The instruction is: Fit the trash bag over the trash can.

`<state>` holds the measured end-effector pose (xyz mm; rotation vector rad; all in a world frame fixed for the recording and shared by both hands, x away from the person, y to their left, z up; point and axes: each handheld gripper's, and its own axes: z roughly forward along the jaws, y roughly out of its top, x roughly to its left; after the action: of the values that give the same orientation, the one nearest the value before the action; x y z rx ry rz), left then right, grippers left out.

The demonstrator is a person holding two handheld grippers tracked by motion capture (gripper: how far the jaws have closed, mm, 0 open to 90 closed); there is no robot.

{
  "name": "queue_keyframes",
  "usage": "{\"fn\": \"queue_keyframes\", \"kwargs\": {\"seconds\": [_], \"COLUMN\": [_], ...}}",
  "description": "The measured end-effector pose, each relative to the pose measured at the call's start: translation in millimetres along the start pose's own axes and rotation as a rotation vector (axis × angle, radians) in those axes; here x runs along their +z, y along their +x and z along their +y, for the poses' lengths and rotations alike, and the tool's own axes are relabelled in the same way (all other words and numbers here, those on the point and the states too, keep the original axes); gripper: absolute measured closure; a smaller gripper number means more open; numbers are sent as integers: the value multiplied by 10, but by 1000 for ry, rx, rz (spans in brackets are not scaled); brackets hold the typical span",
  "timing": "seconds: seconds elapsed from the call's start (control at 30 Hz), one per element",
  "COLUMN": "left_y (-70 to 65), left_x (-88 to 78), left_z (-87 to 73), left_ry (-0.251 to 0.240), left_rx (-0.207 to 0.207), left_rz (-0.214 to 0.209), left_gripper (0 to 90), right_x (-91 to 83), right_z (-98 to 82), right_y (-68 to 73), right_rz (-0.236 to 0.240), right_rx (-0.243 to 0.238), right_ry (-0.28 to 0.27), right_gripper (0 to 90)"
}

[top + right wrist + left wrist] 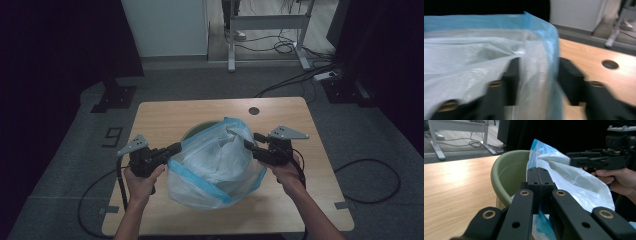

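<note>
Evidently light, limp and slippery, the bag (215, 160) handles best by its blue rim: left gripper (172, 148) pinches it; right gripper (248, 145) straddles it, jaws spread.

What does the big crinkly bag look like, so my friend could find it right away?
Start at the wooden table and look at its middle, where a pale green bin stands. The plastic bag is draped into and over that bin, between the left gripper and right gripper. It is the one see-through white thing, edged with a blue band.
</note>
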<state>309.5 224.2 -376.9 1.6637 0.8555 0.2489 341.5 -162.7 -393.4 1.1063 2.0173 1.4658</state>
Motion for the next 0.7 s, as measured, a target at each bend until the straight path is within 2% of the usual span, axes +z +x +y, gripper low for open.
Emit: {"fn": "queue_keyframes", "kwargs": {"seconds": [0.1, 0.17, 0.2, 0.33, 0.53, 0.6, 0.7], "left_y": [27, 58, 74, 153, 381, 451, 563], "left_x": [-32, -50, -59, -82, -12, 20, 89], "left_z": [4, 13, 18, 49, 100, 93, 69], "left_ry": [-14, -23, -26, -40, -24, -16, 0], "left_rx": [-2, -10, -14, -28, -62, -75, -95], "left_rz": [11, 12, 15, 27, 64, 72, 88], "left_gripper": [897, 898, 898, 898, 897, 897, 897], "right_x": [-4, -12, -15, -14, 153, 230, 342], "right_z": [-8, 4, 23, 95, 257, 275, 276], "right_y": [-5, 23, 40, 36, -150, -227, -323], "right_rz": [-5, -9, -25, -42, -83, -86, -84], "right_rx": [6, -13, -31, -38, 18, 49, 69], "right_ry": [-15, -22, -22, -47, -51, -49, -51], "right_gripper": [781, 887, 888, 889, 889, 889, 889]}}
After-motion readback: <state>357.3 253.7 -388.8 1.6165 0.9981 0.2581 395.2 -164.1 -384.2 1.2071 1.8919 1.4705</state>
